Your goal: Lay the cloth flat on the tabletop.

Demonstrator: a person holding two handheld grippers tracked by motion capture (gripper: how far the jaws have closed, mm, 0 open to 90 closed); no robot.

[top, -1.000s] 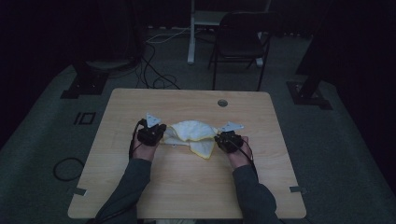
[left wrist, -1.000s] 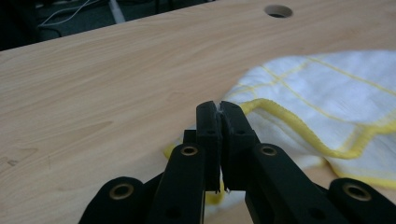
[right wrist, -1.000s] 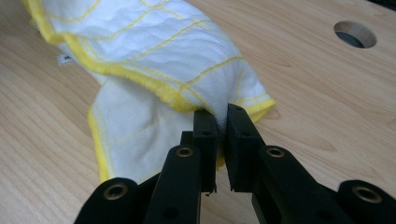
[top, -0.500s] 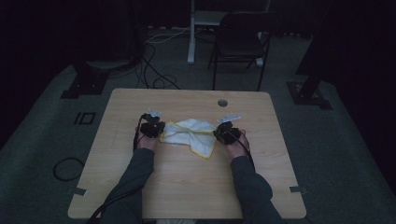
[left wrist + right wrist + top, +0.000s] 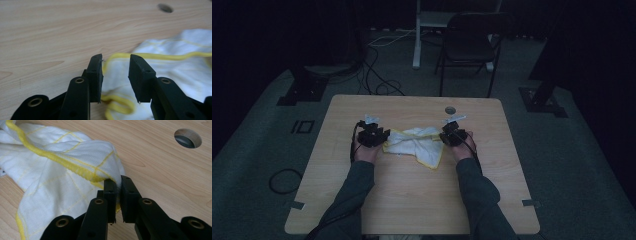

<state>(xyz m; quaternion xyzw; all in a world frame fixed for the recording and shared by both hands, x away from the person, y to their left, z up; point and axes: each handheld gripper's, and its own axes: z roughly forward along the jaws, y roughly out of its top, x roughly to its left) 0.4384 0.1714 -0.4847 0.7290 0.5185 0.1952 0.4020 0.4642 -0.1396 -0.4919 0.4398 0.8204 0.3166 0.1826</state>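
**Viewer:** Cloth position, please, and what each gripper is doing.

**Operator:** Cloth first: a white quilted cloth with yellow stitched edging (image 5: 417, 146) lies crumpled near the middle of the pale wooden table (image 5: 412, 200), between my two tools. My right gripper (image 5: 116, 185) has its jaws pressed together on a bunched corner of the cloth, which rises slightly from the wood. My left gripper (image 5: 115, 65) has its jaws apart; the yellow hem shows in the gap between them, and I see nothing pinched. A round cable hole in the tabletop (image 5: 188, 138) sits beyond the right gripper.

**Viewer:** So which step is this?

**Operator:** I judge that I am taking hold of two opposite corners, with one side secured. Next, I think the left gripper must ease forward over the hem and close on it. Then both can pull outward to spread the cloth flat. Lifting unevenly could drag the cloth sideways.
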